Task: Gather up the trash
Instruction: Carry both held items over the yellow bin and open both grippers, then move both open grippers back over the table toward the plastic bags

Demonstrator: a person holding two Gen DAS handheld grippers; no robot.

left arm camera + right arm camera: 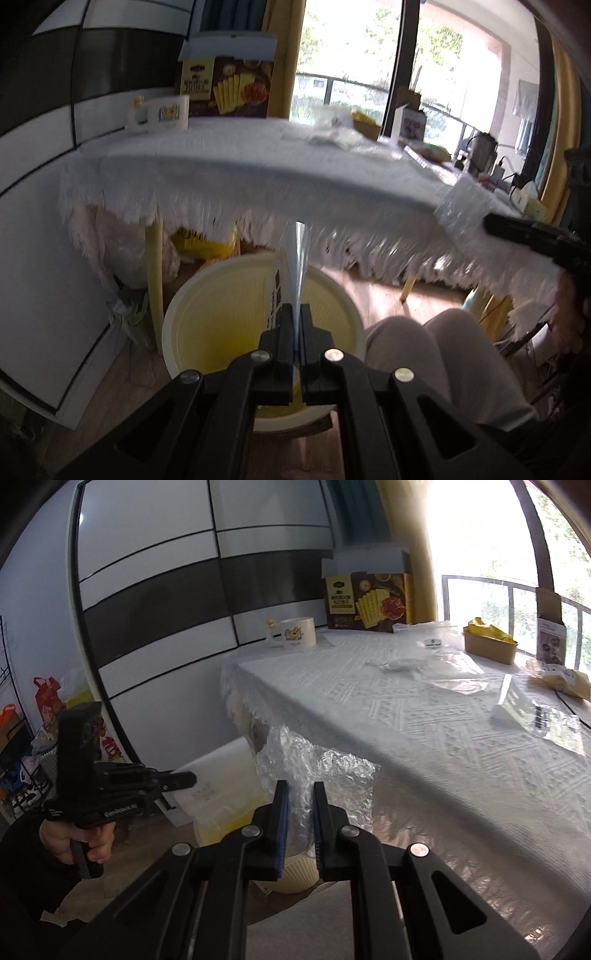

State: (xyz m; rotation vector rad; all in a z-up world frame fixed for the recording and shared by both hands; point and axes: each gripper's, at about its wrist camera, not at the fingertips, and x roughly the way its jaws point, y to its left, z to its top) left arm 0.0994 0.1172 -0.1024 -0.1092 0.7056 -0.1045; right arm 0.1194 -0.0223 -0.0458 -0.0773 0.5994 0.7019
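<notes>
Left tongs (295,314) pinching flat bag (297,254) over bin (177,314), right tongs (300,794) gripping bubble wrap (314,760)

One bin (207,295), one mug (297,632), two tongs (295,314) (299,794), one cracker box (365,602).

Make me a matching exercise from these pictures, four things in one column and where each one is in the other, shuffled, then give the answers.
Things:
1. clear plastic bag
2. bubble wrap
3. mug
4. trash bin

Places:
A. on the floor below the table edge
B. far corner of the table, beside the snack box
C. pinched in the left gripper
D. between the fingers of the right gripper

Pairs: 1-C, 2-D, 3-B, 4-A
</notes>
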